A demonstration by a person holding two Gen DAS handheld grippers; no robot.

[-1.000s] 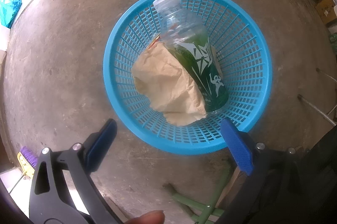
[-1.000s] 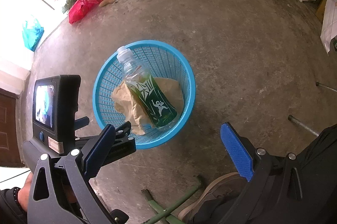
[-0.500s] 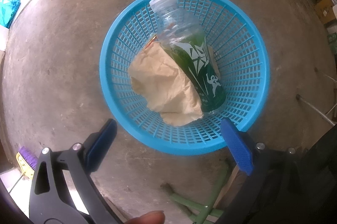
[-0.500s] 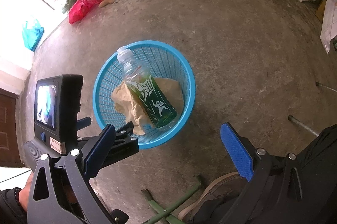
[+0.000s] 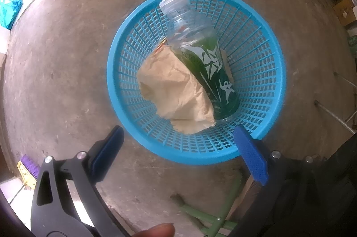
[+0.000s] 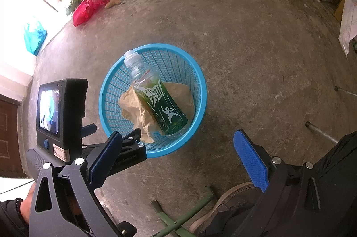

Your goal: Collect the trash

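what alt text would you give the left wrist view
A round blue plastic mesh basket sits on a grey concrete floor, holding a clear plastic bottle with a green label that leans on its rim beside crumpled brown paper. The open left gripper hovers at its near edge.

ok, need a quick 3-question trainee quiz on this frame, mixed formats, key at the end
1. True or false: the plastic bottle stands upright on the floor beside the blue basket.
2. Multiple choice: what lies in the basket next to the bottle? A) crumpled brown paper B) a red bag C) a purple brush
3. Short answer: what state are the left gripper and the right gripper in, and what do they hold?

Key
1. False. It lies tilted inside the basket, cap at the rim.
2. A. The brown paper rests against the bottle; the red bag is on the floor far off.
3. Both open, holding nothing.
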